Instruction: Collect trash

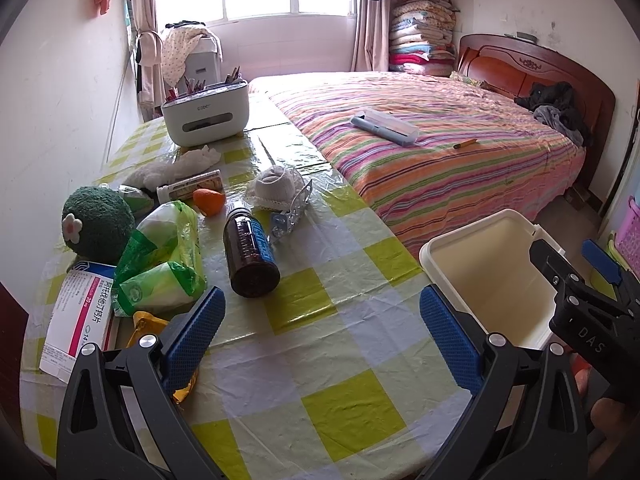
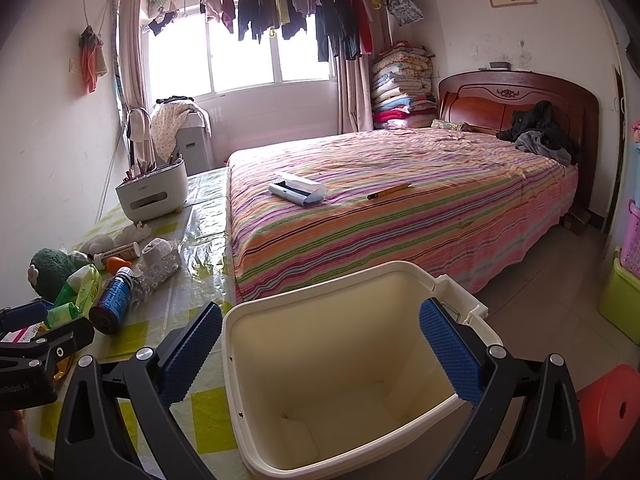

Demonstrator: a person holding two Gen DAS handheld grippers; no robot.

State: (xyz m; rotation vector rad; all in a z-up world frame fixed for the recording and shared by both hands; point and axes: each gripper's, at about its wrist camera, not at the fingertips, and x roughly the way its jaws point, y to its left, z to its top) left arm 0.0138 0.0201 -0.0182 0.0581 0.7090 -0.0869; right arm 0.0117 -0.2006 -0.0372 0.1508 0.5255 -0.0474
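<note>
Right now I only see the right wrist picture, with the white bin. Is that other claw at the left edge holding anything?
Observer: No. The left gripper is open, its fingers wide apart over the checked tablecloth, with nothing between them.
Operator: What trash is nearest to it?
Observer: A crumpled gold wrapper lies by its left finger, partly hidden under it.
Operator: And the pink scrap next to that?
Observer: It is a white and pink medicine box, lying flat beside the green plastic bag.
</note>
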